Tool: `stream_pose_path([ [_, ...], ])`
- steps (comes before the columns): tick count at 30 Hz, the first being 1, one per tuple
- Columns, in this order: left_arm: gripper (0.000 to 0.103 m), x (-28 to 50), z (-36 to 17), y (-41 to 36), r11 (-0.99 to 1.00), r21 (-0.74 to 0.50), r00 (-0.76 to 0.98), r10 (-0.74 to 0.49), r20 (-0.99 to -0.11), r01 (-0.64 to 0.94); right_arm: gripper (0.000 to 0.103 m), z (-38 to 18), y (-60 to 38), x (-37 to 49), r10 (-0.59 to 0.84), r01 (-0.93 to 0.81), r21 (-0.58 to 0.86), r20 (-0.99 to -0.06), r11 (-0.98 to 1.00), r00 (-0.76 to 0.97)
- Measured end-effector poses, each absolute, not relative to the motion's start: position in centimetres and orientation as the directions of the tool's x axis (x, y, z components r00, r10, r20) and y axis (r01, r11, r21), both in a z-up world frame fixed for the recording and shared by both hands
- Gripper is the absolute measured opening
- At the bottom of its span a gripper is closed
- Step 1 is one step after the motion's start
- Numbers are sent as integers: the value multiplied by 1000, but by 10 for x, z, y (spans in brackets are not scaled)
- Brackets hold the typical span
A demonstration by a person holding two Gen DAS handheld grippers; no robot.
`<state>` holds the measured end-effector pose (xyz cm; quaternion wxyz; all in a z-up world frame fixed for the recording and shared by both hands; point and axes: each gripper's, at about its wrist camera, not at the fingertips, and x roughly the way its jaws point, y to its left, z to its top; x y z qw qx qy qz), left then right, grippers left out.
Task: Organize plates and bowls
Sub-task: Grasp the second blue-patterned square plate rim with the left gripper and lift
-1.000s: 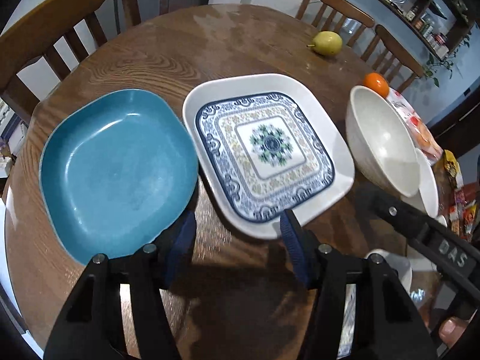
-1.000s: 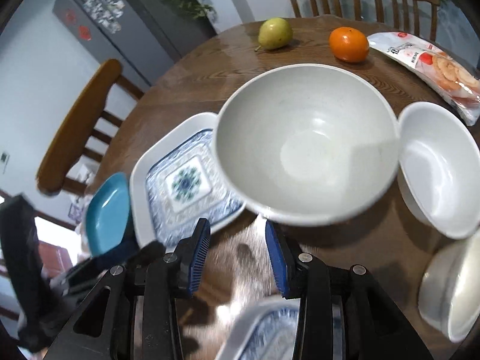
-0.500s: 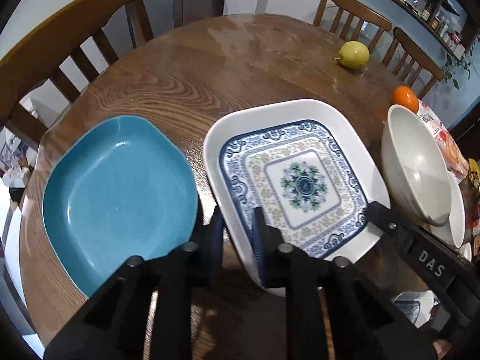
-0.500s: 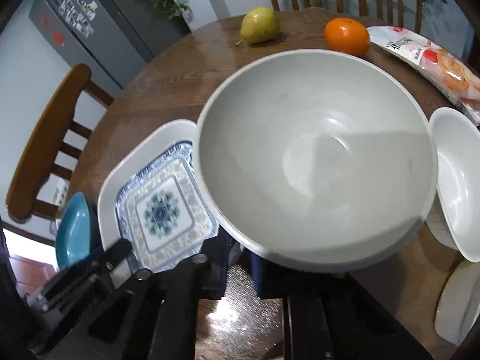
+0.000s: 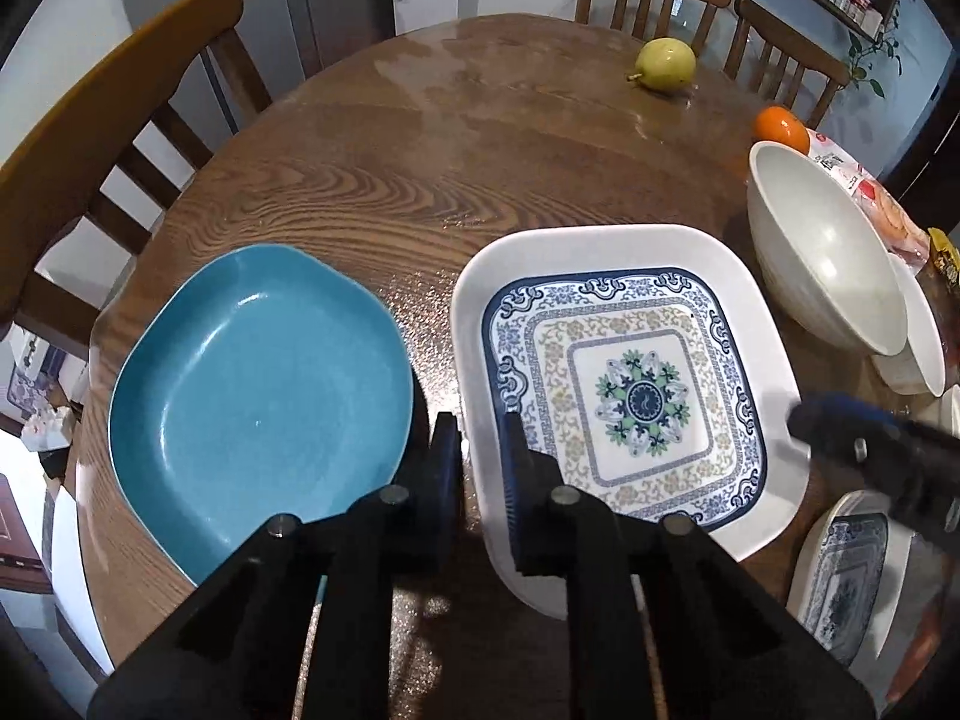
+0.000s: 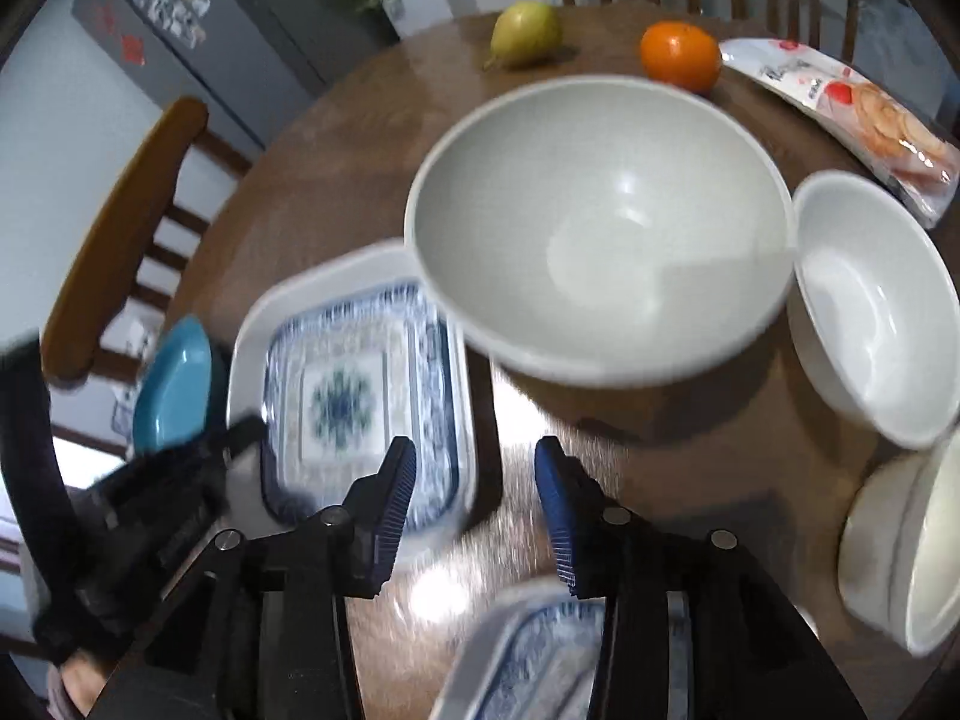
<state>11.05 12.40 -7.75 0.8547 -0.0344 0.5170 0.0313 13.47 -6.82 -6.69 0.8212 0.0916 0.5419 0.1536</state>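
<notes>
The left hand-held gripper (image 5: 480, 468) has its fingers clamped on the near-left rim of the patterned square plate (image 5: 624, 384), which lies on the worktop (image 5: 420, 168) just beside the teal plate (image 5: 258, 390). The right hand-held gripper (image 6: 474, 498) hangs with fingers apart and empty, near the large grey bowl (image 6: 600, 228). Only the right wrist view shows the white bowl (image 6: 870, 306) fully and stacked bowls (image 6: 900, 546) at the right edge. The left view shows a second patterned plate (image 5: 846, 582) more clearly.

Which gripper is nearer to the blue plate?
Left. The left gripper sits just beside the blue plate's edge; the right gripper is farther, past the patterned plate.
</notes>
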Motion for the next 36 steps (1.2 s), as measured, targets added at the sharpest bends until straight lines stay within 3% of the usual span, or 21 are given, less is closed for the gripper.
stream_pose_path([
  [3, 13, 112, -77, 120, 996, -10, 469, 31, -883, -85, 40, -74, -61, 145, 365, -172, 324, -866, 930, 343],
  [4, 12, 112, -78, 120, 996, -8, 470, 34, -882, -86, 37, -77, -58, 146, 365, -184, 319, -868, 930, 338],
  [6, 12, 111, -78, 121, 996, -6, 472, 37, -881, -89, 18, -81, -52, 145, 356, -202, 302, -871, 932, 339],
  [9, 12, 111, -78, 120, 996, 2, 477, 45, -878, -90, 9, -83, -43, 144, 304, -208, 241, -882, 948, 359],
  [15, 11, 101, -76, 121, 995, -16, 485, 32, -874, -94, 8, -77, -36, 130, 286, -229, 211, -881, 950, 376],
  [36, 10, 45, -26, 100, 1000, -4, 597, -2, -802, -3, 8, -25, -60, 59, 361, -204, 299, -797, 932, 484],
])
